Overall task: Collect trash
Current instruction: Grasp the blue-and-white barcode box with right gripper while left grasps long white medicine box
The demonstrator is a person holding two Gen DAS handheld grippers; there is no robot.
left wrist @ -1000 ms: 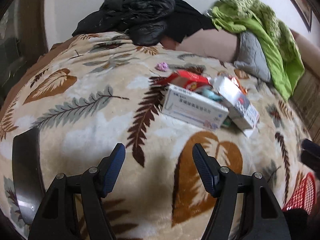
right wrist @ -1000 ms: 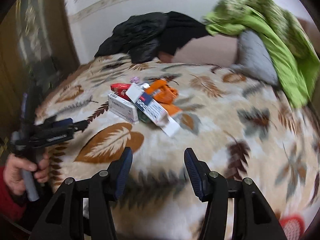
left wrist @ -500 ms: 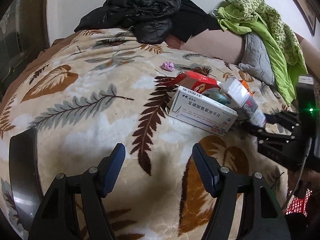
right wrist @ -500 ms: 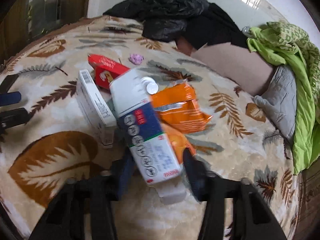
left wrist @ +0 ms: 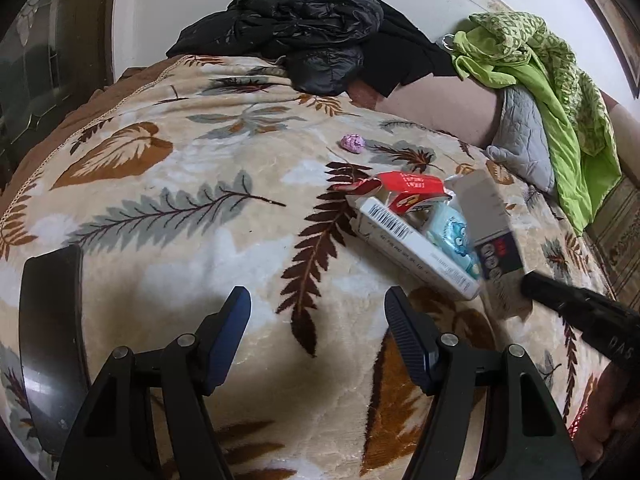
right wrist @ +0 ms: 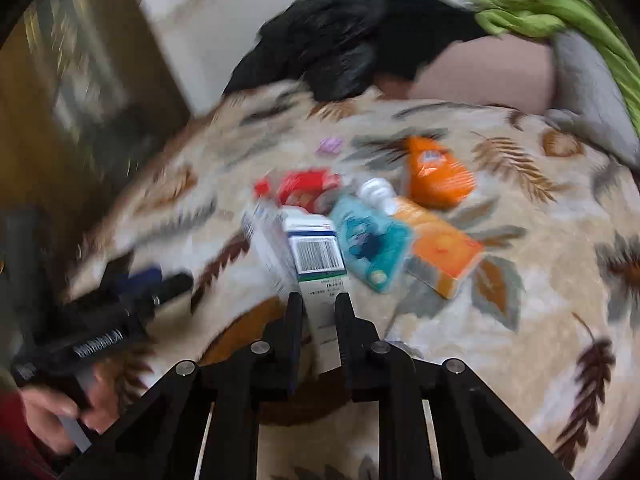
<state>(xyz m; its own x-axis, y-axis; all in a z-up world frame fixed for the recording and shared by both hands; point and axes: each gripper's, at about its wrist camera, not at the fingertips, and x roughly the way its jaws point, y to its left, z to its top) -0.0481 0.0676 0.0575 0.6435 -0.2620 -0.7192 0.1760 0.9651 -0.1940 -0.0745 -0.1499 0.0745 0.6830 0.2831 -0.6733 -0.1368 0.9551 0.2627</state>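
A heap of trash lies on the leaf-patterned blanket (left wrist: pixel 168 240): a white medicine box (left wrist: pixel 412 248), a red box (left wrist: pixel 404 188), a teal pouch (left wrist: pixel 456 236) and a white-and-blue carton (left wrist: pixel 494 232). My right gripper (right wrist: pixel 319 308) is closing its jaws on the flat near end of that carton (right wrist: pixel 316 252), pads pressing it. Beside it lie the teal pouch (right wrist: pixel 372 248), an orange box (right wrist: pixel 444 252), an orange pouch (right wrist: pixel 436 176) and a pink wad (right wrist: pixel 330 145). My left gripper (left wrist: pixel 318 320) hovers open over bare blanket, left of the heap.
A black jacket (left wrist: pixel 304 28) is piled at the bed's far edge. A green cloth (left wrist: pixel 560 92) drapes over a grey cushion (left wrist: pixel 520 136) on the right. Dark wooden furniture (right wrist: pixel 60 120) stands to the left of the bed. A red basket (left wrist: pixel 580 416) peeks in low right.
My right gripper moved in to the heap and closed on the carton's end; the carton now stands tilted up. The left gripper stayed open, almost in place.
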